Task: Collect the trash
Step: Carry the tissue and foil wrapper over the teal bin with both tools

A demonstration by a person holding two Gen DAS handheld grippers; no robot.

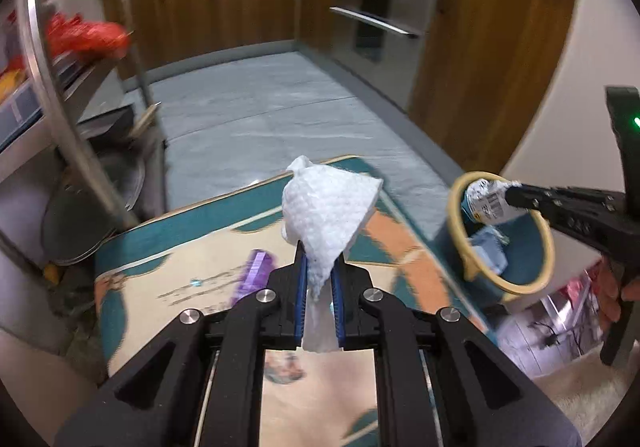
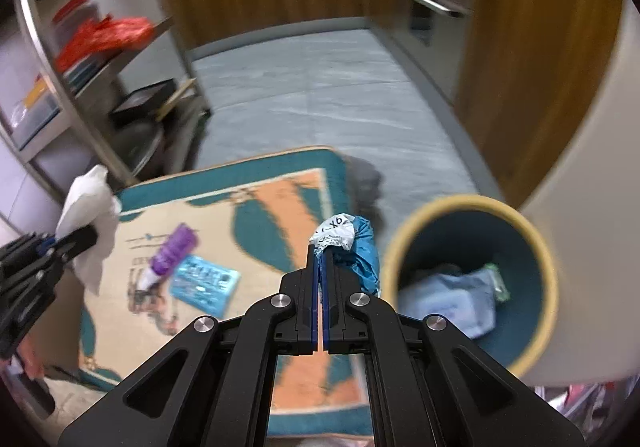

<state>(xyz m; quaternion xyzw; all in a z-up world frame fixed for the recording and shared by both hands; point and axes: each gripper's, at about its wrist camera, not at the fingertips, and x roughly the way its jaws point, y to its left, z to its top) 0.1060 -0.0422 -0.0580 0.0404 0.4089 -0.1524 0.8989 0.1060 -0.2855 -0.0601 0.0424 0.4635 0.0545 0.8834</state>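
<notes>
The left gripper (image 1: 320, 271) is clenched on a crumpled white paper towel (image 1: 328, 211), which sticks up out of its jaws above the patterned teal, cream and orange rug (image 1: 192, 247). The right gripper (image 2: 320, 247) is clamped on a crinkled blue and silver wrapper with a printed label (image 2: 352, 243); in the left wrist view that wrapper hangs at the near rim of the round teal bin with a yellow rim (image 2: 472, 207), which stands at the right edge of the rug and already holds a pale blue crumpled sheet (image 2: 452, 299) and a small green packet (image 2: 498, 281).

The step in hand looks like dropping the wrapper into the bin. The next move calls for carrying it past the rim before the jaws part, then swinging the paper towel right to the same opening.

Still lying on the rug, left of centre, are a purple tube with a white cap (image 2: 172, 251) and, just beside it, a flat turquoise printed card (image 2: 204, 279).

Beyond the rug runs a grey mat (image 1: 280, 107) on the kitchen floor. A metal shelf rack (image 2: 36, 35) at far left carries a red plastic bag (image 2: 108, 35); wooden cabinets (image 1: 224, 3) and a steel oven with bar handles (image 1: 380, 7) close the far side.
</notes>
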